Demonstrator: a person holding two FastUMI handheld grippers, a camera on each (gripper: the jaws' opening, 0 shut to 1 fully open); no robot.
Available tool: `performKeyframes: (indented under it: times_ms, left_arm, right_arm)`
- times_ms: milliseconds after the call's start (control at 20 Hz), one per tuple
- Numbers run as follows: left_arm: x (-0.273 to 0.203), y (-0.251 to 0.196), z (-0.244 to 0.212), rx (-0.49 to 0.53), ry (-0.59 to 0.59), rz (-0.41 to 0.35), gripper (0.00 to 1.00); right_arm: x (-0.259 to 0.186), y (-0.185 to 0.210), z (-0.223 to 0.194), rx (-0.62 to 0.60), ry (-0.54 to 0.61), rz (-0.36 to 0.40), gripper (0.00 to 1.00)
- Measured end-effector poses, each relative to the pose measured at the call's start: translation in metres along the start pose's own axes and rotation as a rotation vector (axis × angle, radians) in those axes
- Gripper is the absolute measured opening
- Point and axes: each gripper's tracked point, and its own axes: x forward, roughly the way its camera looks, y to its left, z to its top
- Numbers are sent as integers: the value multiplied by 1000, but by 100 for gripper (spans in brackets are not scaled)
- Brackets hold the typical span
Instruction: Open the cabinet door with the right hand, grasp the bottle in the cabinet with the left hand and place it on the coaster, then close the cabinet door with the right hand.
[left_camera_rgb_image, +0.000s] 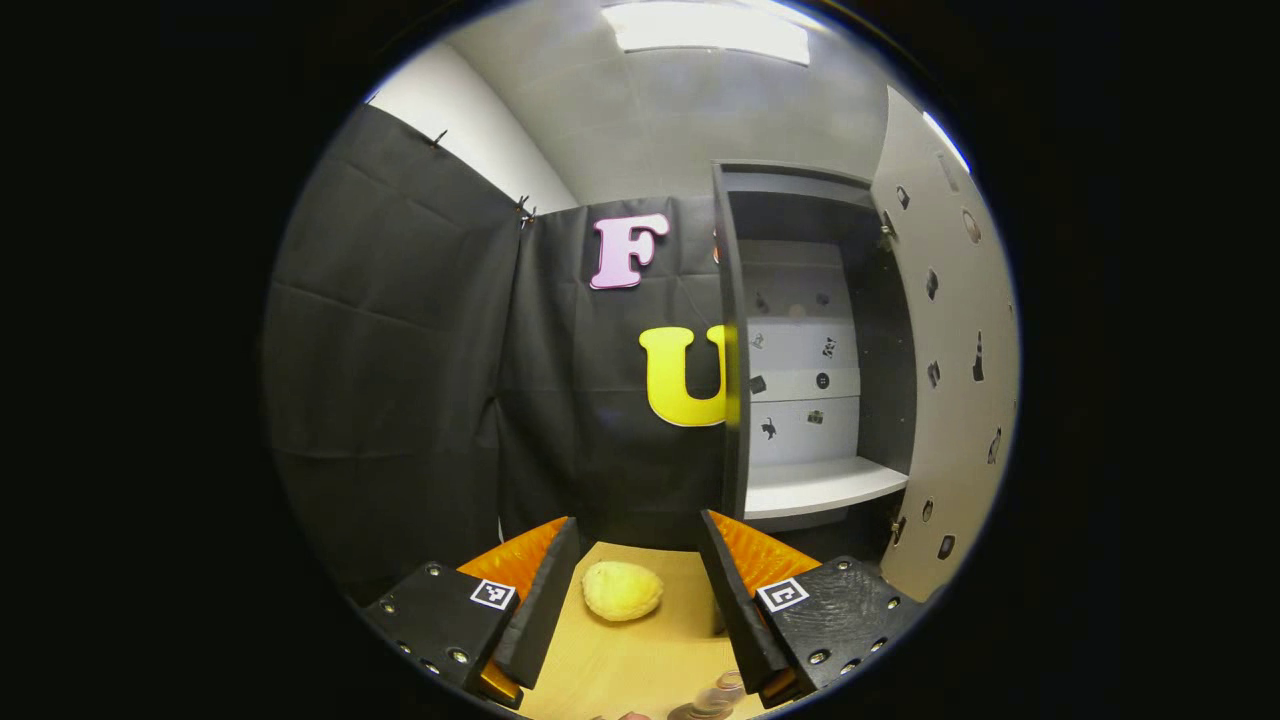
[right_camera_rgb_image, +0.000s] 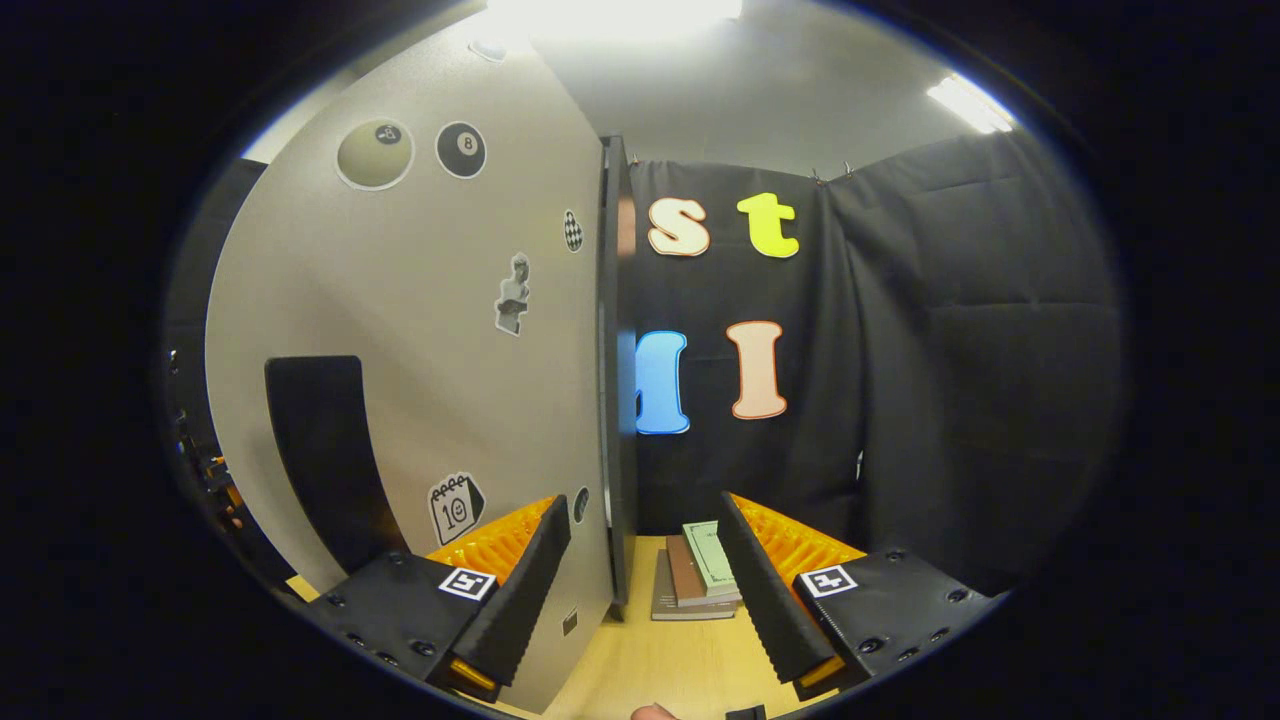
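Your tall grey cabinet (left_camera_rgb_image: 800, 330) stands at the far right of the left gripper view, with its sticker-covered grey door (left_camera_rgb_image: 950, 350) swung wide to the right. The pale shelf (left_camera_rgb_image: 820, 485) inside looks bare; I can't find the bottle on it from here. At the very bottom edge of that view, on the tan wooden table (left_camera_rgb_image: 650, 660), something clear and rounded (left_camera_rgb_image: 715, 695) sits near you, possibly the bottle on the coaster, but it is too cropped to tell. For the same reason I can't tell which way its long axis runs.

Your left gripper (left_camera_rgb_image: 640, 590) has its fingers wide apart with nothing between them. A lumpy yellow sponge-like ball (left_camera_rgb_image: 622, 590) lies on the table beyond the gap.

Your right gripper (right_camera_rgb_image: 645, 590) is also spread open and empty. The door's free edge (right_camera_rgb_image: 612, 370) stands upright just ahead, between the fingers' lines, and a small stack of books (right_camera_rgb_image: 698, 580) rests on the table beyond.

I judge the closing step is next. The risks: if you pinch only the thin edge, the fingers may slip off as the door swings. Push too hard and it could slam and shake the cabinet. Sweep low and your right fingers may clip the books.
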Motion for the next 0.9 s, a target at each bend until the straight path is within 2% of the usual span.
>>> performKeyframes:
  times_ms: [200, 250, 300, 450, 850, 900]
  left_arm:
    - [5, 10, -3, 13, 1, -2, 70]
    - [8, 10, -6, 13, 3, -4, 70]
    - [12, 11, -7, 11, 5, -9, 70]
    - [16, 16, -11, 2, 10, -19, 70]
    - [16, 42, -17, -13, 13, -12, 70]
    - [16, 47, -19, -16, 15, -5, 70]
  right_arm:
    - [1, 21, 0, -1, -4, 32, 89]
    - [0, 26, 0, 1, -5, 43, 95]
    - [-1, 33, 0, 5, -7, 60, 89]
    - [-5, 58, 0, 31, -8, 112, 89]
    - [12, 100, -1, 45, 1, 157, 89]
    - [16, 108, 0, 44, 2, 165, 95]
